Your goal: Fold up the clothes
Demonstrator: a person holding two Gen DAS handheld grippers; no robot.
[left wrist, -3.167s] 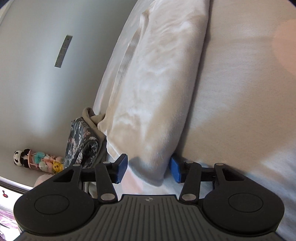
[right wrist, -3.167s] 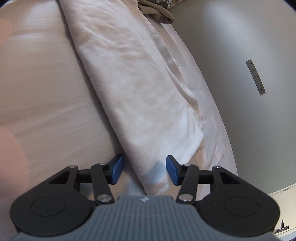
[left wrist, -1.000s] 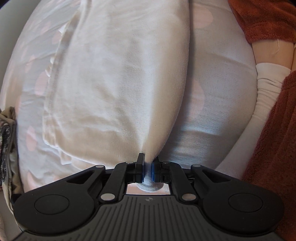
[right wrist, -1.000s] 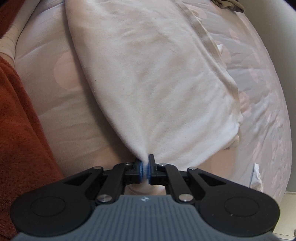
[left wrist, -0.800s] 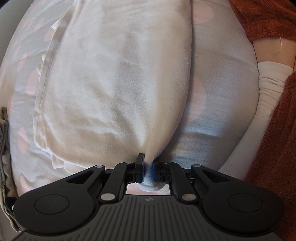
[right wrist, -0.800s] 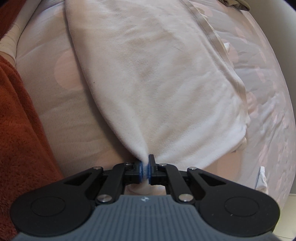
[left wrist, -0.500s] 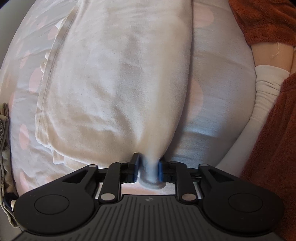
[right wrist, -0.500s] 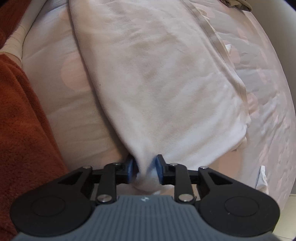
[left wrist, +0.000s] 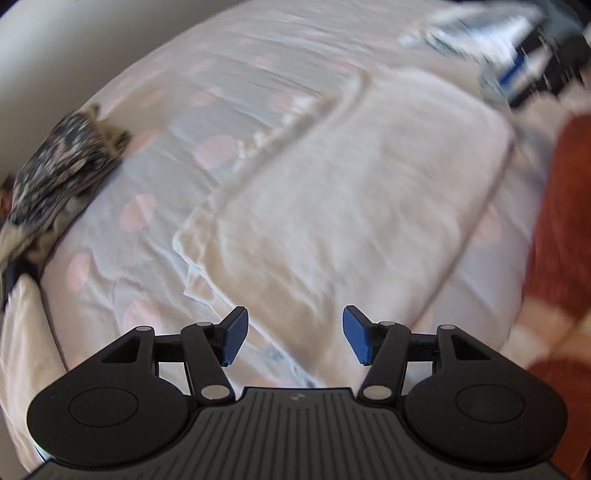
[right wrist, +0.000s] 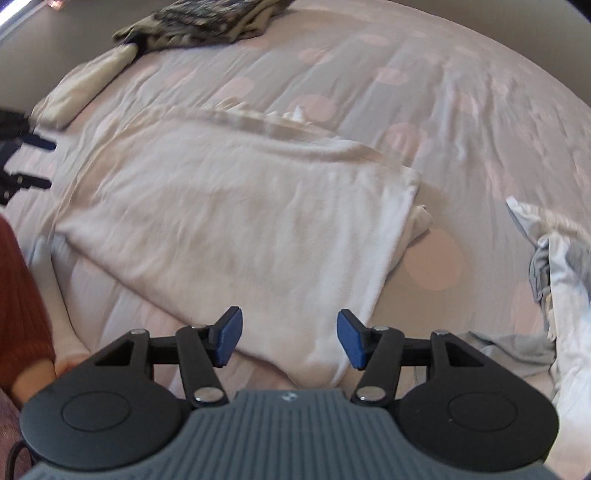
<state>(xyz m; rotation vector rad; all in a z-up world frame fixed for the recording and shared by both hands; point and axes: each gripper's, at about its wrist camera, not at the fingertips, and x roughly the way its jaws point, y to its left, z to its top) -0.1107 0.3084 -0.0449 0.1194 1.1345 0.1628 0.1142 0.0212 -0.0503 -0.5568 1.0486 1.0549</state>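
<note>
A cream-white garment [left wrist: 351, 206] lies folded flat on the bed, also in the right wrist view [right wrist: 236, 221]. My left gripper [left wrist: 294, 341] is open and empty, just above the garment's near edge. My right gripper [right wrist: 289, 339] is open and empty over the garment's near corner. The left gripper's blue-tipped fingers [right wrist: 35, 142] show at the far left of the right wrist view. The left wrist view is blurred.
The bed sheet [right wrist: 424, 92] is pale with pink dots. A dark patterned garment [left wrist: 55, 170] lies at the bed's edge, also in the right view [right wrist: 207, 18]. A grey-white crumpled cloth [right wrist: 561, 266] lies at right. A rust-red sleeve [left wrist: 561, 236] is at right.
Both grippers have opened and let go of the white garment, which now lies flat. Both have pulled back and turned, so more of the bed shows.
</note>
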